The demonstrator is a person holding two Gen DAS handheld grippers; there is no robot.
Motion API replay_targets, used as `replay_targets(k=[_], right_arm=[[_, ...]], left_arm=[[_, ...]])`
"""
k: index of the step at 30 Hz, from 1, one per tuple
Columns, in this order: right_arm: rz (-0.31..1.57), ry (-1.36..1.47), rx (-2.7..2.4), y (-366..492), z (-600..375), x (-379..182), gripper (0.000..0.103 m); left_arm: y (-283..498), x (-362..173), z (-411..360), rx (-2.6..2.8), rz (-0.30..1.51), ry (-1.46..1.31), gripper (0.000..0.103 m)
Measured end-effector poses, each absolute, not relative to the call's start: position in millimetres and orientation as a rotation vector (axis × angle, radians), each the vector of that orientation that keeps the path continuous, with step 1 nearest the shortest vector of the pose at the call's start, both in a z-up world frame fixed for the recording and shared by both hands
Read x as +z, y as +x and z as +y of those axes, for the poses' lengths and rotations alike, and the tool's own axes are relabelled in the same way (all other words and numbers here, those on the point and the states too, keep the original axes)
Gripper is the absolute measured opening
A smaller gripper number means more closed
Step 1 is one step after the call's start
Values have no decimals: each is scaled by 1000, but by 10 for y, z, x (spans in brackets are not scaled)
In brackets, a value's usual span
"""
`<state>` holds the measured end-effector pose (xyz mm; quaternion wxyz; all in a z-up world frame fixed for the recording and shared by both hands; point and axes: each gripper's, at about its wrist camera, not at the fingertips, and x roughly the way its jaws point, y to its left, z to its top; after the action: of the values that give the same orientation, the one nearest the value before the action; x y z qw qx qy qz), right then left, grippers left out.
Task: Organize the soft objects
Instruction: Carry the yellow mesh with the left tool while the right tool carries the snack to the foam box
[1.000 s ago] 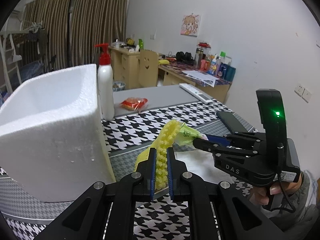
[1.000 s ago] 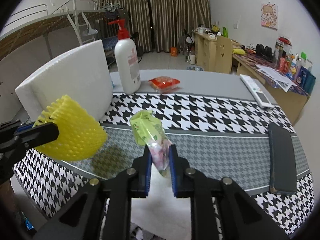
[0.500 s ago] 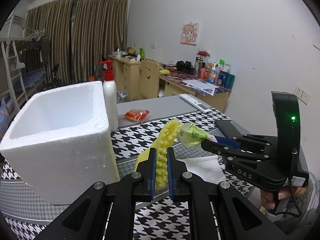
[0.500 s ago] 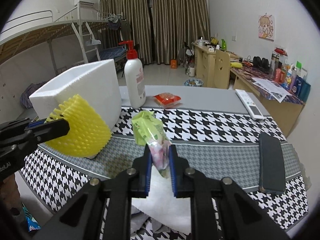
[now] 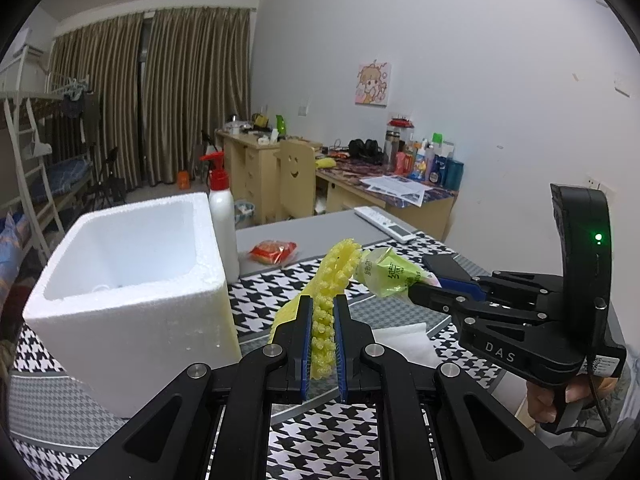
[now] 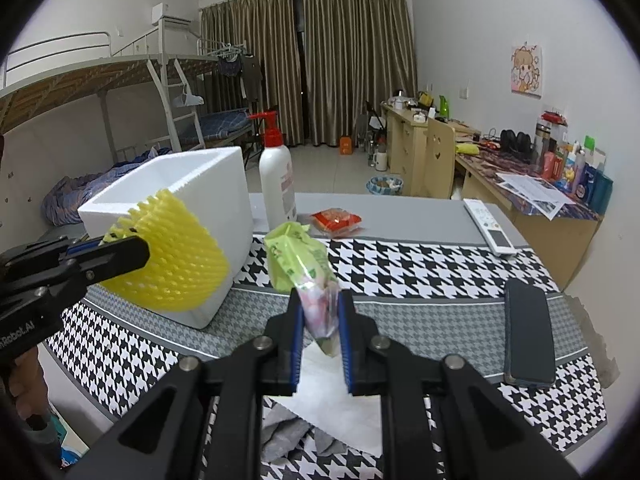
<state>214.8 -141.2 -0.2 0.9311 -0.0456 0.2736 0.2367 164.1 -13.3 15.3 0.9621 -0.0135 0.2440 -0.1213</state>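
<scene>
The left gripper [image 5: 322, 334] has its jaws closed on a yellow foam net sleeve [image 5: 326, 300], which is pinched flat between the blue pads and held clear above the surface [image 6: 400, 216]. In the right wrist view the same sleeve [image 6: 172, 260] fans out in front of the white foam box [image 6: 224, 200].

The right gripper [image 6: 320, 334] has its jaws nearly closed on a green plastic packet [image 6: 298, 262] — the pads press its lower, pinkish end, and the green upper end stands above the fingertips. The packet is also held off the surface. In the left wrist view its free end [image 5: 384, 274] sits just beside the tip of the sleeve; whether they touch cannot be told.

The foam box stands open-topped at the left edge of the surface, on the houndstooth cloth [image 6: 420, 268]. A white pump bottle [image 6: 278, 184] stands just behind the box, and a red snack pack [image 6: 336, 220] lies near it on the grey strip toward the far edge. A remote control [image 6: 490, 232] lies at the far right corner, and a dark phone [image 6: 528, 338] lies near the right edge. A white tissue [image 6: 340, 404] lies at the near edge below the right gripper.
</scene>
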Motion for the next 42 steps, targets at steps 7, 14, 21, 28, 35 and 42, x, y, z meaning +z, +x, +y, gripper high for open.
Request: replay_targets(k=[7,14,21,28,35,42], right_arm=[[524,-76,485,2105,-1425,101,20],[498,-67,487,2069,-1434,177,20],[470,-50,478,2054,-1453,263,20],[457,-57,480,2038,-1439,290,15],[429,-61,489,2009,-1428,358,14],[404,-50,486,2023,-1417,449,14]], left_arm=[[1632,250,-122,-242,466,-14,11],[1639,343,-134,-235,445,-3,11],[1633,455,-133,-231,412,7,11],[1596,515,-147,-232,391,19,11],[1585,557,-142,-225,374,21,11],[1580,614,-114,-217,355,23,11]])
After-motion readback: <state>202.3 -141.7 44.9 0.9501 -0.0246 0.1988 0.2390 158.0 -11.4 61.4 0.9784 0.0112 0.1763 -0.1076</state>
